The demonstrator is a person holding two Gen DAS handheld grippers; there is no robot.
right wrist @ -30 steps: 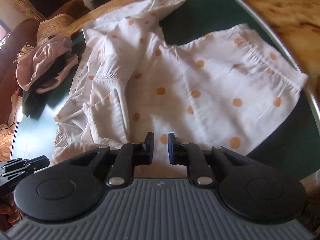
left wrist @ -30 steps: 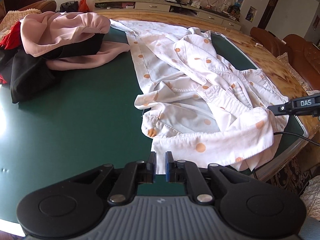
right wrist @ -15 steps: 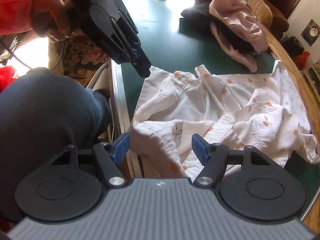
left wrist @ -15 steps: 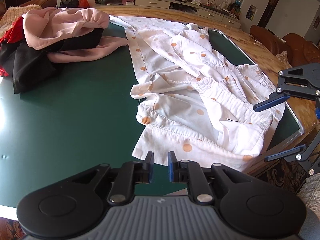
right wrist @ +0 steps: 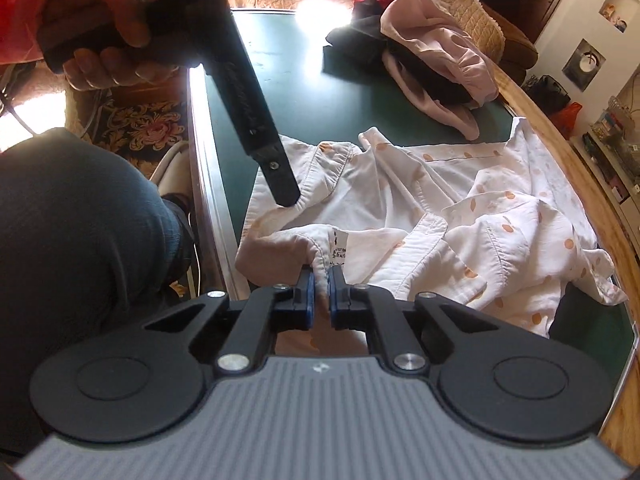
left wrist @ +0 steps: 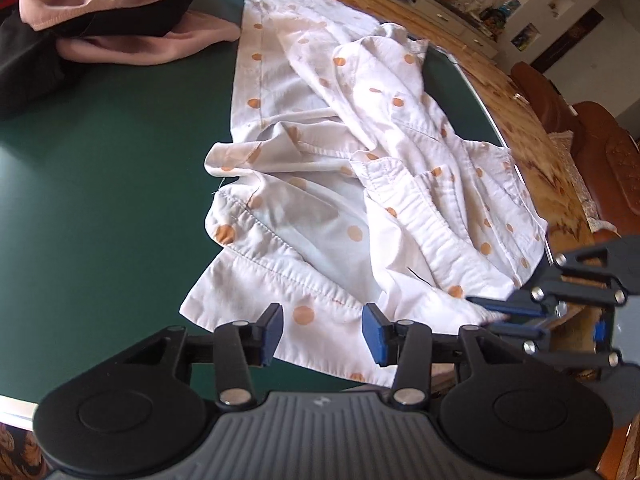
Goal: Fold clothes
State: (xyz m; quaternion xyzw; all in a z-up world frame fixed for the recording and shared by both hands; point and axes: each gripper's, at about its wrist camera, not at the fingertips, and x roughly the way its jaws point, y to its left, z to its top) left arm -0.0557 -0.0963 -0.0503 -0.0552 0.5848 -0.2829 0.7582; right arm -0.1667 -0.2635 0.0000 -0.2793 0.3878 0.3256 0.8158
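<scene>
White cloth with orange dots is what matters here: the shirt (left wrist: pixel 360 184) lies crumpled on the green worktop (left wrist: pixel 100 200), with one edge hanging over the near rim.

A moment ago the right hand-held gripper (right wrist: pixel 320 292) stood wide apart over that edge. Now its jaws are closing and pinch a fold of the shirt beside the little label (right wrist: pixel 339 249), so the cloth is caught. The left hand-held gripper (left wrist: pixel 322 332) was nearly closed before. Now its jaws are opening, and the shirt's hem lies between them, but the pads are not pressing on it yet. It is loose and holds nothing.

I think this means the person is getting two hands on the near edge, so the shirt can be lifted and pulled flat. The fold itself has not begun.

Farther back on the worktop sits a pile of pink and black clothes (right wrist: pixel 432 64), well apart from the shirt. The worktop has a wooden rim (left wrist: pixel 532 148). Brown sofas (left wrist: pixel 600 152) and a flowery rug (right wrist: pixel 140 124) fill the room around it.
</scene>
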